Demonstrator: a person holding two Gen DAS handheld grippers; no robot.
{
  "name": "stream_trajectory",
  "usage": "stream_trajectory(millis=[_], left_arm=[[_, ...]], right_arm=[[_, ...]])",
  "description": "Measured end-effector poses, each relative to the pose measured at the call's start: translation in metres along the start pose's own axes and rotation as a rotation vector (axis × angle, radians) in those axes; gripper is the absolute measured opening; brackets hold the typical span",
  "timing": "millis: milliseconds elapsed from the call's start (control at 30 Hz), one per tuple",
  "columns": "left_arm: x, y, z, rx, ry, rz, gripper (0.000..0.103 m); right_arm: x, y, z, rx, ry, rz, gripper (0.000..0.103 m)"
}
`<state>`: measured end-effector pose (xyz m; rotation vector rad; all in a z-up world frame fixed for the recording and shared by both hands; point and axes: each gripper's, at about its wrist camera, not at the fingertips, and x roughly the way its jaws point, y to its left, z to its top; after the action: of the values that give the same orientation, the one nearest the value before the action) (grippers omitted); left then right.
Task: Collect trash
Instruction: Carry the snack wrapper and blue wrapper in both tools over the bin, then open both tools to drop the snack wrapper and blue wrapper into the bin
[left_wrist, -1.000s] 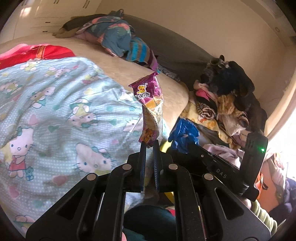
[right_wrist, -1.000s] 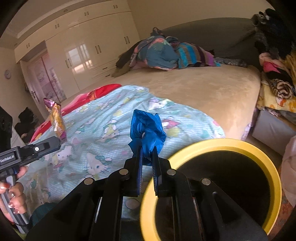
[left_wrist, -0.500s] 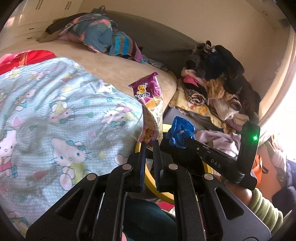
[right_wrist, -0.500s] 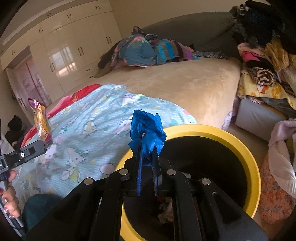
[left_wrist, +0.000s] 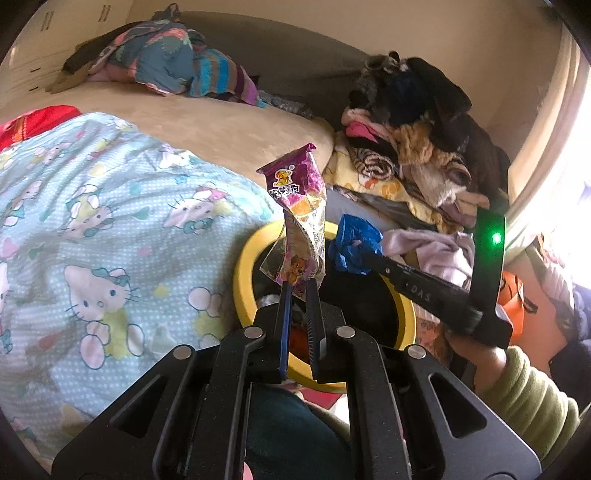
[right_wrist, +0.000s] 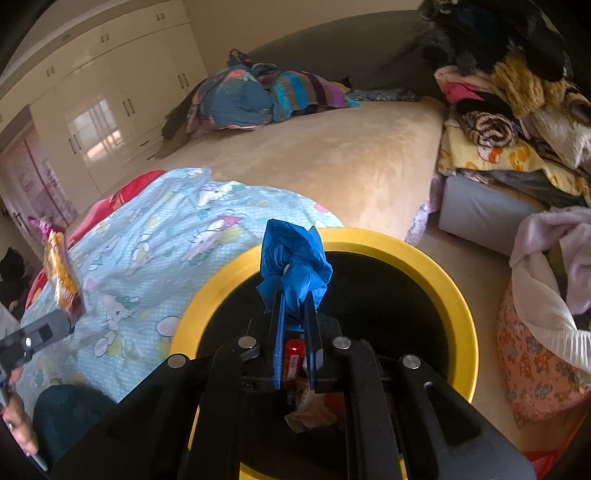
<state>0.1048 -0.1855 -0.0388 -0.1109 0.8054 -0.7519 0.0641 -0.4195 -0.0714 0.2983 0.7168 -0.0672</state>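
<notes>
A purple snack wrapper (left_wrist: 299, 218) is pinched upright by its lower end in the closed left claw (left_wrist: 299, 291), and a crumpled blue glove (right_wrist: 293, 266) is clamped in the closed right claw (right_wrist: 295, 306); both are held above the yellow-rimmed bin (right_wrist: 436, 273), beside the bed (right_wrist: 332, 155).

Right gripper (right_wrist: 294, 295) over yellow-rimmed bin (right_wrist: 448, 291).
Jaws clamped on crumpled blue glove (right_wrist: 291, 258); trash lies inside bin, beside the bed (right_wrist: 332, 155).
</notes>
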Motion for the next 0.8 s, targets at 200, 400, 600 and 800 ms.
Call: stream_trajectory(millis=[200,400,600,800], left_arm=[[0.015,-0.016,-0.008,0.047,0.036,-0.008,0.005],[0.032,-0.031,-0.014,0.097,0.072,-0.017,0.005],[0.049,-0.04,-0.014,0.13,0.108,-0.001,0.005],[0.07,-0.04,-0.012,0.138,0.151,0.013,0.005]], right_arm=[[0.002,-0.016,-0.003,0.031,0.006,-0.027,0.01],[0.005,-0.03,-0.007,0.059,0.02,-0.049,0.01],[0.009,-0.041,-0.012,0.083,0.04,-0.067,0.01],[0.011,-0.047,-0.015,0.098,0.053,-0.067,0.01]])
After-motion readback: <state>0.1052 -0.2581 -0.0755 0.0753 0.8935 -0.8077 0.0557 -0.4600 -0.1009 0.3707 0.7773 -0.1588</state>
